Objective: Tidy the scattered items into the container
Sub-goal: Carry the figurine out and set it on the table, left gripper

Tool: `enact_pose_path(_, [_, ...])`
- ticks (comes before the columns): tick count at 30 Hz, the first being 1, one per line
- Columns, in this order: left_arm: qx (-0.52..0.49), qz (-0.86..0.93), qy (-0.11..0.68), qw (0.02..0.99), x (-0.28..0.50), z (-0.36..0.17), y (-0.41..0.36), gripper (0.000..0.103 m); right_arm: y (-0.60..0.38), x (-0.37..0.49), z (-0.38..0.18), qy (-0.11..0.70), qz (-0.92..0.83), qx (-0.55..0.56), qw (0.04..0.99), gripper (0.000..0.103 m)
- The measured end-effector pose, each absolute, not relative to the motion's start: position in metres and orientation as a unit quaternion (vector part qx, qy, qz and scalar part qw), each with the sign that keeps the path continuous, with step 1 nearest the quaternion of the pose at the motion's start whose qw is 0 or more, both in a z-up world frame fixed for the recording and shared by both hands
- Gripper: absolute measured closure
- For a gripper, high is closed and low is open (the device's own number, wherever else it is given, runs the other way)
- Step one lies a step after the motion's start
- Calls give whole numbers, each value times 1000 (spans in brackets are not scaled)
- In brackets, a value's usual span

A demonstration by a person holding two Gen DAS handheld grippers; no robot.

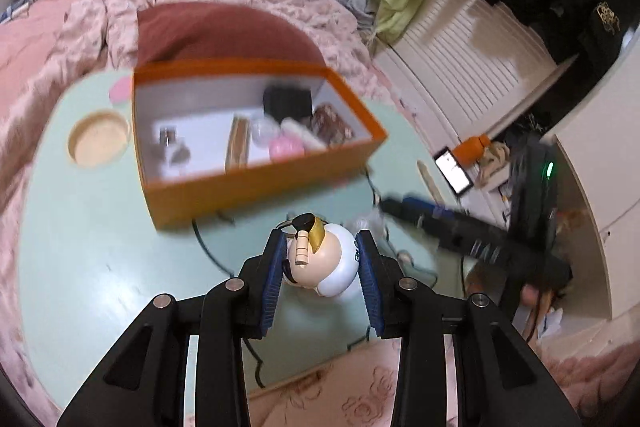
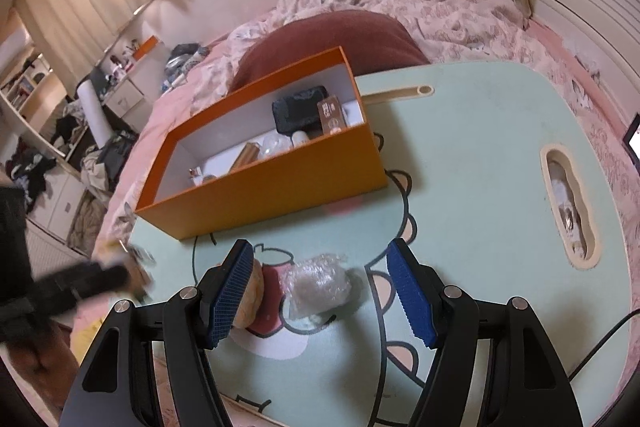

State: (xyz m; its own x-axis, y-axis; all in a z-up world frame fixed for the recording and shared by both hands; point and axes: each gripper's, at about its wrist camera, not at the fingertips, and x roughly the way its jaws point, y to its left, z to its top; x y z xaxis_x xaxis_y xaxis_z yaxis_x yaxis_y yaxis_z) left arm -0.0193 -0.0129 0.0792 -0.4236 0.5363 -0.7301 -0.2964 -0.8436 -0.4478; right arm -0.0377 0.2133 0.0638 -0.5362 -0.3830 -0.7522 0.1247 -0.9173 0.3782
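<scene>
My left gripper is shut on a small doll figure with a cream head, white body and gold-and-black cap, held above the pale green table, in front of the open orange box. The box holds several small items. My right gripper is open, low over the table, its jaws on either side of a crumpled clear plastic wrap. A tan round object lies against its left finger. The right gripper shows blurred in the left wrist view.
The table rests on a bed with a pink quilt. A round cup recess lies left of the box, and a slot-shaped handle hole at the table's right. A phone and an orange bottle lie beyond the edge.
</scene>
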Motion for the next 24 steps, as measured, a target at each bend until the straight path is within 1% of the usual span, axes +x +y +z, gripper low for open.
enact_pose_path(4, [-480, 836, -139, 224, -13, 56, -17, 66, 208, -49, 81, -127, -870, 451, 153, 34])
enact_pose_path(8, [-471, 845, -146, 207, -11, 46, -20, 66, 196, -76, 108, -108, -872, 449, 165, 34])
enact_pose_path(13, [-464, 853, -144, 189, -13, 43, -20, 66, 157, -120, 115, -91, -843, 490, 201, 35])
enact_pose_path(14, [-461, 856, -142, 185, -13, 44, -19, 61, 149, -128, 111, -88, -834, 504, 206, 35])
enact_pose_path(15, [-460, 858, -139, 182, -12, 45, -18, 55, 136, -138, 104, -86, -818, 527, 212, 36])
enact_pose_path(16, [-457, 861, -134, 177, -12, 47, -18, 47, 127, -146, 96, -88, -804, 547, 216, 42])
enact_pose_path(17, [-450, 867, -129, 173, -10, 50, -17, 42, 116, -153, 86, -90, -787, 571, 216, 46])
enact_pose_path(18, [-442, 873, -123, 166, -8, 54, -17, 41, 108, -159, 77, -87, -774, 590, 212, 58])
enact_pose_path(19, [-436, 877, -121, 163, -6, 57, -19, 39, 97, -164, 66, -81, -761, 610, 206, 67])
enact_pose_path(24, [-426, 876, -149, 169, 0, 65, -37, 39, 75, -173, 43, -20, -765, 628, 140, 68])
